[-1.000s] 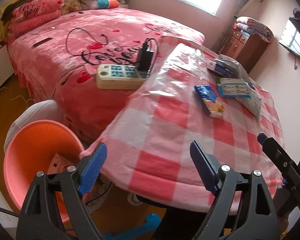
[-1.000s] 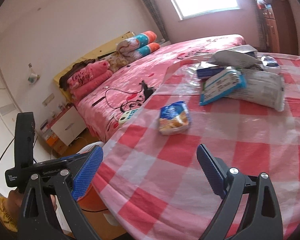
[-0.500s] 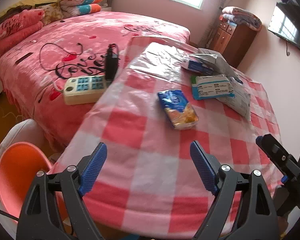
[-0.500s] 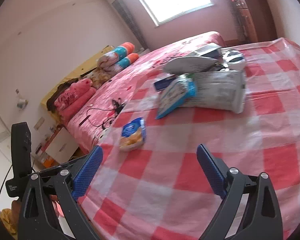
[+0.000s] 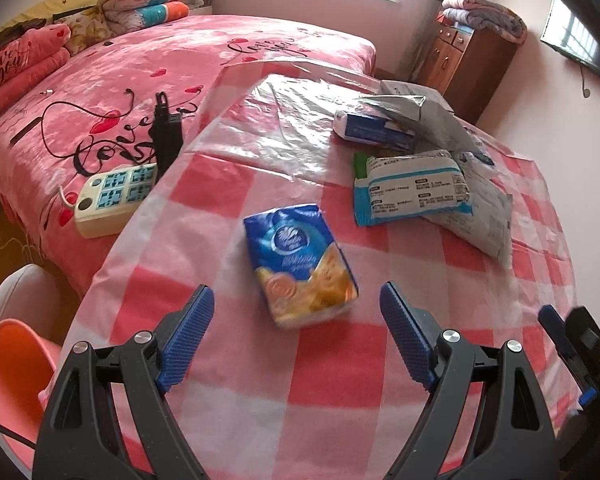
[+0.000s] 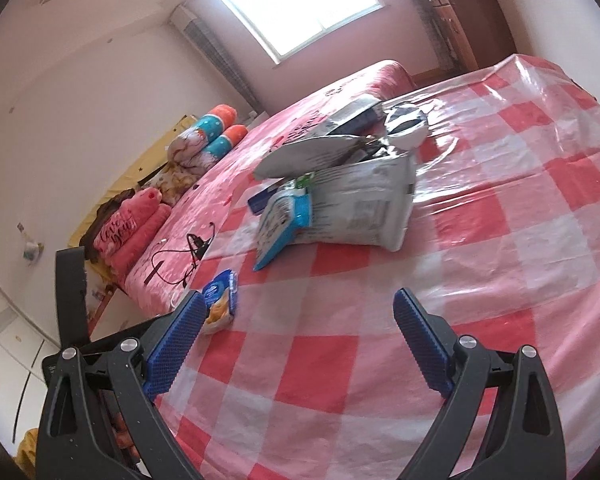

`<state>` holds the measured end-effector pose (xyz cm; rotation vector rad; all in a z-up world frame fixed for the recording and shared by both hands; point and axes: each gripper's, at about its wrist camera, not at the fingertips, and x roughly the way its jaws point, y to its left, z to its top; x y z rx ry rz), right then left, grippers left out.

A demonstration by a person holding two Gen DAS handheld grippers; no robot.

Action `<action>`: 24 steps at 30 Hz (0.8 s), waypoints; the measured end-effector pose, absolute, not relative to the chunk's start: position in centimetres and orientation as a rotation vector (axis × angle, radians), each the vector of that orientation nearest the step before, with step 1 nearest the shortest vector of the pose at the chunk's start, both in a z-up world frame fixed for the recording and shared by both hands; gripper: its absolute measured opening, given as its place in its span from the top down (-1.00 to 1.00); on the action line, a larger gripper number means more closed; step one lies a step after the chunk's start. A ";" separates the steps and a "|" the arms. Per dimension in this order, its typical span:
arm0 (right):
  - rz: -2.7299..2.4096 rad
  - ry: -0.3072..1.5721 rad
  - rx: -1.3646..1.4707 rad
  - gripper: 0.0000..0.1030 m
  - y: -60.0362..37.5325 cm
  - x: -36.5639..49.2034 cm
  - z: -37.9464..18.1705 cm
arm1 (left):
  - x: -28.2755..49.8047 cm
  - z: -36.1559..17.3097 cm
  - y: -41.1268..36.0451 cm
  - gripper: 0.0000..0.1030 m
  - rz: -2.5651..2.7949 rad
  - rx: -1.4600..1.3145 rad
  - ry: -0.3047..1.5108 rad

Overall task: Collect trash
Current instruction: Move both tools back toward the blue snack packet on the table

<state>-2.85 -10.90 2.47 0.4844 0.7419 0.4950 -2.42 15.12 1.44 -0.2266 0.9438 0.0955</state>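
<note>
Left gripper [image 5: 296, 320]: my jaws apart, empty.
Blue-and-orange soft tissue pack [image 5: 300, 266]: just ahead of my left gripper, between the finger lines, flat on the checked plastic tablecloth [image 5: 220, 392]; long axis running away, slightly angled.
Nearer hand: left.
Right gripper [image 6: 296, 336]: jaws apart, empty; pack off its left finger.
Orange bin [image 5: 12, 376]: cut off at lower left.

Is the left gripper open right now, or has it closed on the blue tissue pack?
Open. The left gripper has its blue pads spread wide apart, and the blue tissue pack lies flat on the checked tablecloth just ahead, untouched.
</note>
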 end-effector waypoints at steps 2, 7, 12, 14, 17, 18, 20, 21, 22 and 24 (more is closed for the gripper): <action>0.493 0.742 0.493 -0.82 -11.2 -2.7 2.4 | -1.8 1.2 14.9 -0.66 0.103 -0.222 0.949; 0.490 0.741 0.510 -0.82 -11.9 -2.5 2.4 | -0.6 0.6 14.8 -0.66 0.142 -0.206 0.958; 0.488 0.743 0.520 -0.82 -12.4 -2.3 2.4 | 0.0 0.0 14.9 -0.66 0.165 -0.206 0.966; 0.487 0.745 0.524 -0.82 -12.5 -2.3 2.3 | 0.2 -0.2 15.0 -0.63 0.172 -0.204 0.966; 0.484 0.749 0.530 -0.82 -12.7 -2.3 2.2 | 0.4 -0.4 15.0 -0.61 0.182 -0.197 0.961; 0.483 0.751 0.532 -0.82 -12.7 -2.2 2.2 | 0.5 -0.4 14.9 -0.61 0.187 -0.192 0.959; 0.482 0.754 0.535 -0.82 -12.8 -2.2 2.1 | 0.7 -0.4 14.8 -0.52 0.200 -0.179 0.956; 0.482 0.755 0.536 -0.82 -12.8 -2.2 2.0 | 0.7 -0.4 14.7 -0.50 0.208 -0.169 0.955; 0.482 0.756 0.536 -0.82 -12.8 -2.2 2.0 | 0.8 -0.4 14.6 -0.44 0.214 -0.158 0.954; 0.482 0.760 0.538 -0.82 -12.9 -2.2 2.0 | 0.8 -0.4 14.4 -0.32 0.224 -0.136 0.944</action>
